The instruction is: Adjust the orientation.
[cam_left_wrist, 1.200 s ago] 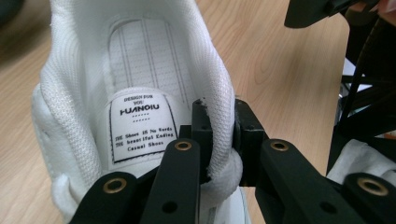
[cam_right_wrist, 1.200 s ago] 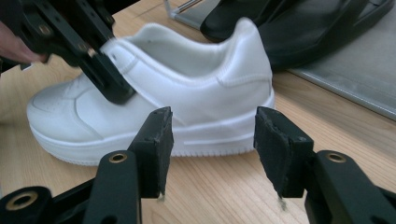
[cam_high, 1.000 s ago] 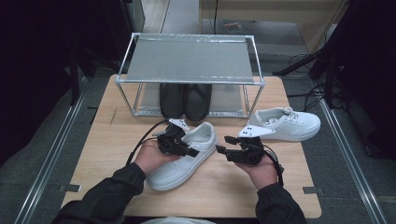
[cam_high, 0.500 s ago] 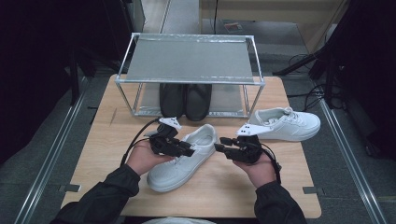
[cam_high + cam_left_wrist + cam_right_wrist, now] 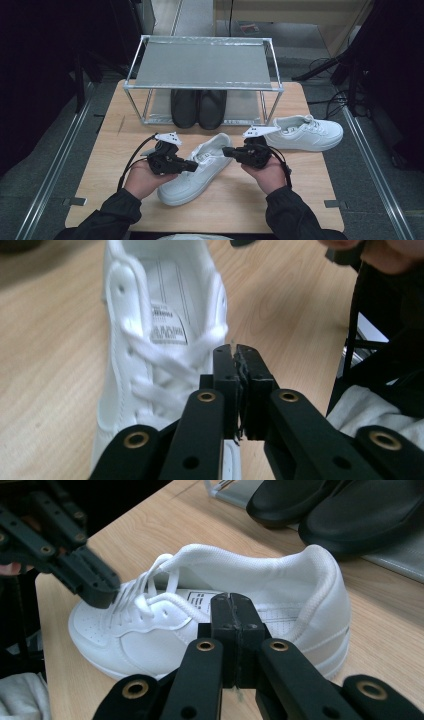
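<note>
White lace-up leather sneaker (image 5: pixel 196 170) lies on the light wooden table (image 5: pixel 320 180), toe toward me, heel toward the rack, between my two grippers.

Left gripper (image 5: pixel 192 164): jaws have just been closing and now stand together. In the left gripper view the pads (image 5: pixel 226 371) meet with a thin pale strand pinched at the tips; it looks like lace, but I cannot tell for sure. Tips sit over the sneaker's laces (image 5: pixel 165 371), just beside the tongue label.

Right gripper (image 5: pixel 226 150): jaws have also just been closing and are now pressed flat against each other. In the right gripper view a lace runs up to the tips (image 5: pixel 234 605); whether it is caught between them I cannot tell. Tips hover at the sneaker's collar side, close to the opening.

The two grippers point toward each other across the shoe, near but apart.

Farther out: a second white sneaker (image 5: pixel 305 133) rests on the table to the right, well apart from the first. Behind, a metal-framed rack with a grey top shelf (image 5: pixel 202 67) stands at the far edge; a pair of black shoes (image 5: pixel 198 107) sits side by side on its lower level.
</note>
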`<state>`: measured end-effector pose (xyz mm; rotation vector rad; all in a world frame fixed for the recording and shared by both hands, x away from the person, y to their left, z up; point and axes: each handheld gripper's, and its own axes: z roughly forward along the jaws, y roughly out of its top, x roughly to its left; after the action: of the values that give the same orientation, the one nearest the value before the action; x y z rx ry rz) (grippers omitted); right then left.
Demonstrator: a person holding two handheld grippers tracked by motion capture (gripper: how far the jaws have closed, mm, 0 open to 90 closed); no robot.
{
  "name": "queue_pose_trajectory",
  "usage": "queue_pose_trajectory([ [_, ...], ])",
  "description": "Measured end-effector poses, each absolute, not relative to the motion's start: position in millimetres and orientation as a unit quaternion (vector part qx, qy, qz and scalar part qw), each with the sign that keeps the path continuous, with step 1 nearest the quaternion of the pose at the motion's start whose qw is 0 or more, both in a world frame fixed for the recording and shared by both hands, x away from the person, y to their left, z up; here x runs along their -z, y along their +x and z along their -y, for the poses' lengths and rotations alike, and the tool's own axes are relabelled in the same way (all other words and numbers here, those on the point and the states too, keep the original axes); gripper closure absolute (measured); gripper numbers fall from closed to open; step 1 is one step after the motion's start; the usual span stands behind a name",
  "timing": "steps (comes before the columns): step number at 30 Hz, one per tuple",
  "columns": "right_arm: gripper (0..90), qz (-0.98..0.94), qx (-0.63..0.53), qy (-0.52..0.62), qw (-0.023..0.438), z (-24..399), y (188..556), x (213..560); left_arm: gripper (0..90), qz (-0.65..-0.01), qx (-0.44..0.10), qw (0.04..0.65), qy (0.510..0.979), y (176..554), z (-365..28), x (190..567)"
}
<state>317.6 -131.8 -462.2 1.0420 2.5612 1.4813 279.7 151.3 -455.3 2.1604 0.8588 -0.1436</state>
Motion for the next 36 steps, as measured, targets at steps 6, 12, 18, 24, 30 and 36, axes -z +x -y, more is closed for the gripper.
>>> queue_pose_trajectory([
  [6, 90.0, -0.828, -0.463, 0.316, -0.002, 121, 324, 465, 89.8, -0.348, 0.06, 0.387, 0.852, 267, -145, 467],
  [12, 90.0, -0.843, -0.447, 0.299, 0.001, 108, 328, 470, 89.8, -0.354, 0.064, 0.378, 0.853, 268, -144, 481],
  [18, 90.0, -0.847, -0.438, 0.303, 0.001, 105, 330, 471, 89.9, -0.348, 0.057, 0.383, 0.854, 268, -145, 484],
  [24, 90.0, -0.848, -0.436, 0.3, 0.004, 104, 329, 472, 90.0, -0.347, 0.066, 0.382, 0.854, 272, -146, 485],
  [30, 90.0, -0.85, -0.433, 0.301, 0.018, 101, 329, 474, 89.9, -0.342, 0.062, 0.378, 0.858, 272, -145, 485],
  [36, 90.0, -0.852, -0.429, 0.298, 0.028, 98, 330, 478, 89.9, -0.343, 0.064, 0.378, 0.857, 272, -145, 485],
])
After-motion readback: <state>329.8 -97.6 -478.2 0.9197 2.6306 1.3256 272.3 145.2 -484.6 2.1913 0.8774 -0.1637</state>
